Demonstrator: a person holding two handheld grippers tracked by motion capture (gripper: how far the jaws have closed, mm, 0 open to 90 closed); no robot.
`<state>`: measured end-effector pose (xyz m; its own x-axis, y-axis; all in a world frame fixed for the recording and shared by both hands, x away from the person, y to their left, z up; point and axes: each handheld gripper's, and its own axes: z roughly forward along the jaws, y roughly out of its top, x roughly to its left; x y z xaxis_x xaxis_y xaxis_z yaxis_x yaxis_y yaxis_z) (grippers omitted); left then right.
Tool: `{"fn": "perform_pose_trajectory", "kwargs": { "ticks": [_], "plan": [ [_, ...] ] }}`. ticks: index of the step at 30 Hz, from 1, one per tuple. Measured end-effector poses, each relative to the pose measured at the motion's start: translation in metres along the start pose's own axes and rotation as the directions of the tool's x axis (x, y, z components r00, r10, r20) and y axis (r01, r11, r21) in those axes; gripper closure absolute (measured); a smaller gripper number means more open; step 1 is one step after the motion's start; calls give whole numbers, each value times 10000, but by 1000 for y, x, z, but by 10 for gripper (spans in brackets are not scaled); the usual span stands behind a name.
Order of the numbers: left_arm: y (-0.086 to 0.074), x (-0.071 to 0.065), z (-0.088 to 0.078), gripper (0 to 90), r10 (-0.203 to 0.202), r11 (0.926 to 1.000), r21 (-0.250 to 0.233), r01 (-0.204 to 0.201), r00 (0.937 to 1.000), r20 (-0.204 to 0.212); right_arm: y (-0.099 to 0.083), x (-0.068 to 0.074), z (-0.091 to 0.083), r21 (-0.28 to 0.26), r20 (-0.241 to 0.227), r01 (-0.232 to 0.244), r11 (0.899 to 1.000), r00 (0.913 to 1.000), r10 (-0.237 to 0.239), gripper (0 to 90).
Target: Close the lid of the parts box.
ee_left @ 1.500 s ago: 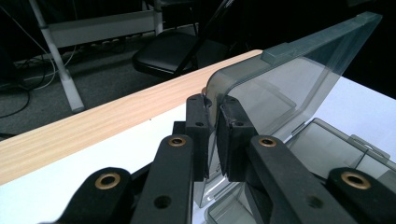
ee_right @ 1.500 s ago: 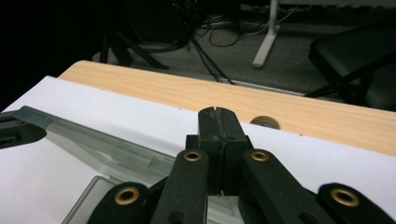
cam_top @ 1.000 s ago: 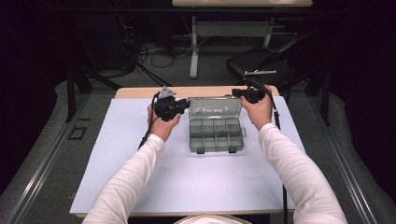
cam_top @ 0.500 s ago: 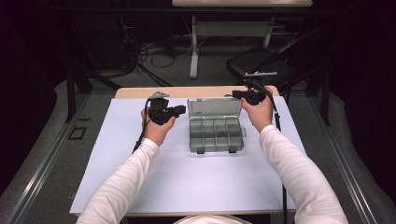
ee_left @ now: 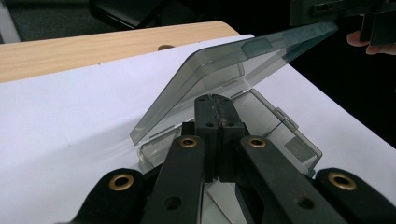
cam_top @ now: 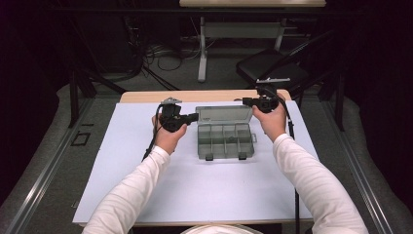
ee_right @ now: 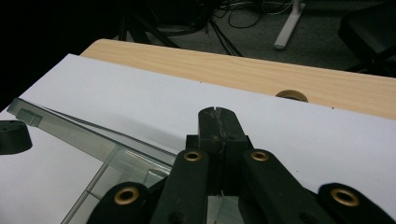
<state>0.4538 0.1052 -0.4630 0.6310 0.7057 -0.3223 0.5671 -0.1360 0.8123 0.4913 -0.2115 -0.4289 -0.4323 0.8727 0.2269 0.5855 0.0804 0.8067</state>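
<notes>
A: The box (cam_top: 225, 140), where does it sit?

B: On the white sheet (cam_top: 195, 195) that covers most of the table (cam_top: 146, 96), a little toward the far side and between the two hands. It is a clear grey plastic case with dividers inside, and its lid (cam_top: 224, 114) stands open, tilted up toward the far edge.

A: How is the left hand posed?

B: The left hand (cam_top: 168, 139) is raised just left of the box. Its forearm, in a white sleeve (cam_top: 131, 190), comes in from the near edge. The left gripper (cam_top: 192, 117) points right, toward the left end of the lid. Its jaws have just been closing and now meet tip to tip, with nothing between them. In the left gripper view the closed tips (ee_left: 215, 109) sit in front of the tilted lid (ee_left: 224, 79), and I cannot tell whether they touch it.

A: And the right?

B: The right hand (cam_top: 270, 122) is held up at the far right corner of the box, its gripper (cam_top: 247, 101) pointing left at the lid's upper right corner. Its jaws are clenched together too, empty. In the right gripper view the tips (ee_right: 218, 121) lie above the lid's edge (ee_right: 70, 133).

A: What else is around?

B: A bare strip of wood shows at the far edge of the table. Beyond it are a dark chair (cam_top: 272, 66), a pale table leg (cam_top: 202, 53) and cables on the floor (cam_top: 165, 53). Nothing lies between the grippers and the box.
</notes>
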Motion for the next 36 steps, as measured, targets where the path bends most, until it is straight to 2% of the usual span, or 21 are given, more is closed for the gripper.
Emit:
{"fn": "perform_pose_trajectory", "kwargs": {
  "ticks": [3,11,19,25,30,36],
  "plan": [
    [-1,-3,2,900,61,9999,94,-62,10000,54,-4,0,-2,25,-75,-46,10000,10000,46,900],
    [-7,-14,10,900,90,9995,288,-94,9999,119,-16,0,-6,220,-257,199,9996,9995,-193,900],
    [-19,-15,10,900,-186,9993,344,177,9996,236,-30,-2,-10,301,-601,91,9995,9982,-73,900],
    [-31,-20,10,900,-156,9994,316,142,9989,442,-40,-2,-13,390,-883,0,9992,9961,34,900],
    [-41,-24,11,900,-181,9995,282,166,9984,539,-53,0,-16,321,-1091,-10,9995,9940,45,900],
    [-53,-28,11,900,169,9993,318,-181,9991,379,-68,3,-23,-170,-1106,66,9998,9938,-85,900]
  ]
}}
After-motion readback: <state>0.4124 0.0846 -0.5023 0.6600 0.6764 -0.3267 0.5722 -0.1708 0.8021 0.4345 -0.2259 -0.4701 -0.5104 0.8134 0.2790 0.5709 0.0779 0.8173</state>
